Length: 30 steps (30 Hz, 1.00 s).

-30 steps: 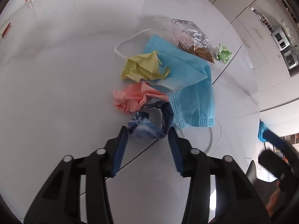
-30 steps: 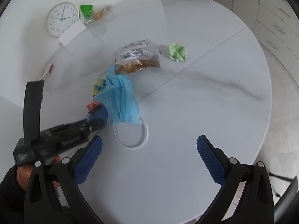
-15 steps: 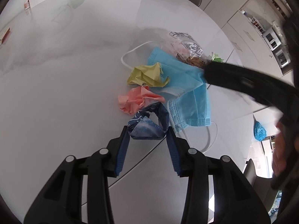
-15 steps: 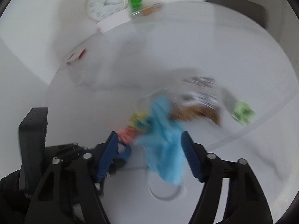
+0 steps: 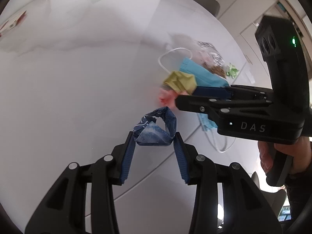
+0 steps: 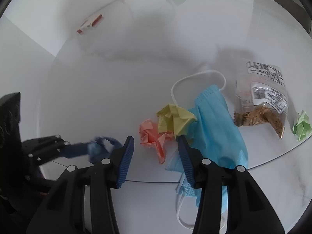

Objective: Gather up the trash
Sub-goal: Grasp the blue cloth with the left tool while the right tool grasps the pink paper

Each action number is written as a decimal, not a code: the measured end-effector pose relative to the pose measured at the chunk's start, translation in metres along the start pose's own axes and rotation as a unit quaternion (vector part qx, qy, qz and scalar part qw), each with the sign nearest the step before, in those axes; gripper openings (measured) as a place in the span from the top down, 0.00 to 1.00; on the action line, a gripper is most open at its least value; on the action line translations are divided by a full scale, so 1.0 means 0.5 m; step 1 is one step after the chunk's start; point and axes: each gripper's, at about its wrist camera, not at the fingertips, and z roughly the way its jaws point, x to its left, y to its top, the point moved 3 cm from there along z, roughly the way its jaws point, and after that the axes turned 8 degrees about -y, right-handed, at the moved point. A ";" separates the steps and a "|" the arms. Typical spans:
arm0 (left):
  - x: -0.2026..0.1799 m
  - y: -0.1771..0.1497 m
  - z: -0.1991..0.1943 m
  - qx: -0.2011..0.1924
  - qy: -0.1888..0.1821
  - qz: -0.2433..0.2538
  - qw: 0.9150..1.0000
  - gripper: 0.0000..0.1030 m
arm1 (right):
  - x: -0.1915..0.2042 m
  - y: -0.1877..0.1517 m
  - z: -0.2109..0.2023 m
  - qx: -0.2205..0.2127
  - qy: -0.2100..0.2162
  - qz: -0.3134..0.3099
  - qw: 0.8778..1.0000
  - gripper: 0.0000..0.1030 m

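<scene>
Second pickup under way.
Left hand-held gripper (image 5: 155,139) grips the crumpled dark-blue wrapper (image 5: 156,129); right hand-held gripper (image 6: 156,146), jaws just narrowing, brackets the crumpled pink paper (image 6: 153,134) at twelve o'clock, not yet pinched.

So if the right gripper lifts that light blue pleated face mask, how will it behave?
The light blue pleated face mask would probably hang limp, since it lies draped and creased. It looks thin, so likely light. Its white ear loops trail loose and may drag the crumpled yellow paper touching it.

Left gripper (image 5: 154,138) clamped; right gripper (image 6: 156,143) closing.
</scene>
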 end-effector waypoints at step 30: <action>0.083 0.007 -0.026 -0.023 -0.009 -0.050 0.998 0.61 | 0.072 0.046 0.068 0.015 -0.049 -0.008 0.999 0.56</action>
